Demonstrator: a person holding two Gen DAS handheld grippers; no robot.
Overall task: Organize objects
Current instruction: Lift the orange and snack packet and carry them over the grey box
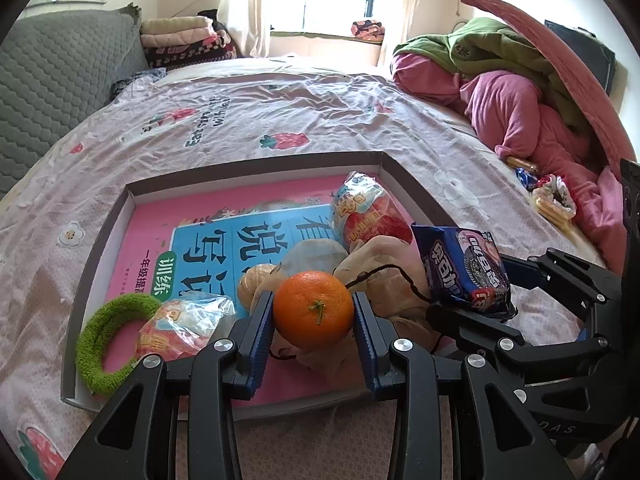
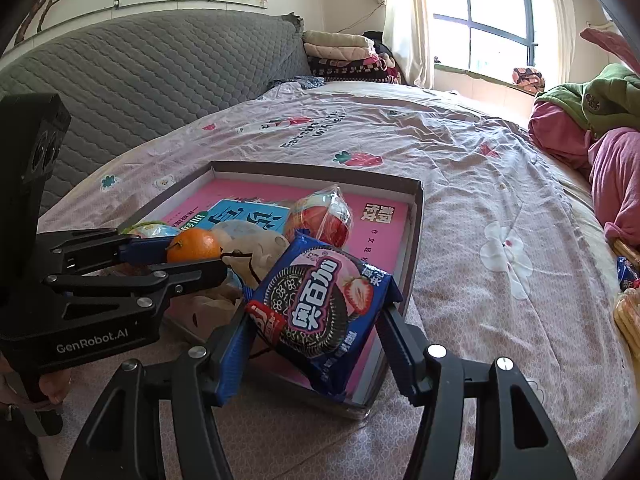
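Over the tray's [image 1: 248,168] near edge on the bed, left tongs [image 1: 314,312] pinch an orange [image 1: 313,309]; right tongs [image 2: 316,320] pinch a cookie pack [image 2: 320,308]. Lower both gently before letting go.

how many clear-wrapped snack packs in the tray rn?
2. One snack pack lies at the tray's far right, another near the front beside the green ring. More may hide under the cloth bag.
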